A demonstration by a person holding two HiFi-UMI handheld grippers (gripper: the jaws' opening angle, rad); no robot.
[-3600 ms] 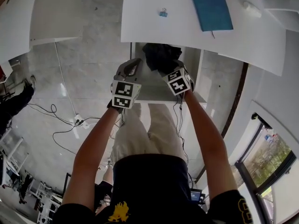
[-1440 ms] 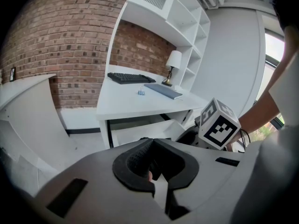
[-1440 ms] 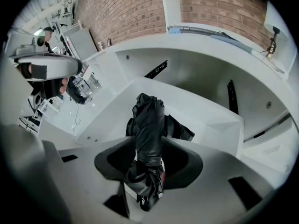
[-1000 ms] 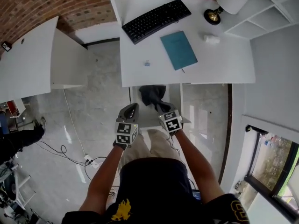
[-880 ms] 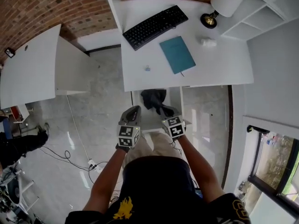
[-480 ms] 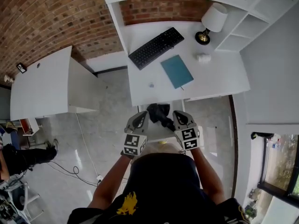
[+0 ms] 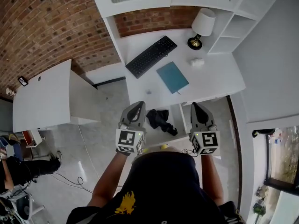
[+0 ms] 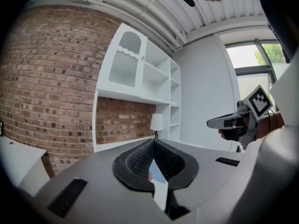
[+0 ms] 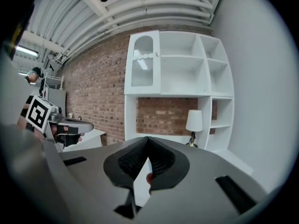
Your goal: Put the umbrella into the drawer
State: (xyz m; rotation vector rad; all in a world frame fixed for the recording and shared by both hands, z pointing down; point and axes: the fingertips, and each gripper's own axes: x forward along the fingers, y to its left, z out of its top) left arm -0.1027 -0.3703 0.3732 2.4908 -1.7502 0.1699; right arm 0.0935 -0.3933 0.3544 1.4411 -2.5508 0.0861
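Note:
The black folded umbrella [image 7: 160,119] lies in the open white drawer [image 7: 181,120] under the desk, seen in the head view. Both grippers are held up above it, level, touching nothing. My left gripper [image 7: 137,105] hangs over the drawer's left side, its jaws shut and empty [image 8: 153,142]. My right gripper [image 7: 196,106] hangs to the right of the drawer, its jaws also shut and empty [image 9: 147,139]. Each gripper view looks toward the brick wall and shelves, with the other gripper at its edge.
The white desk [image 7: 212,80] carries a black keyboard [image 7: 151,56], a blue notebook [image 7: 172,77], a lamp [image 7: 202,24] and a small white item [image 7: 196,62]. A second white desk [image 7: 42,97] stands at left. White shelves [image 7: 229,8] rise behind.
Both grippers have risen away from the drawer. The right one has left the umbrella and swung to the right. The head view has pulled back, and the umbrella stays in the drawer.

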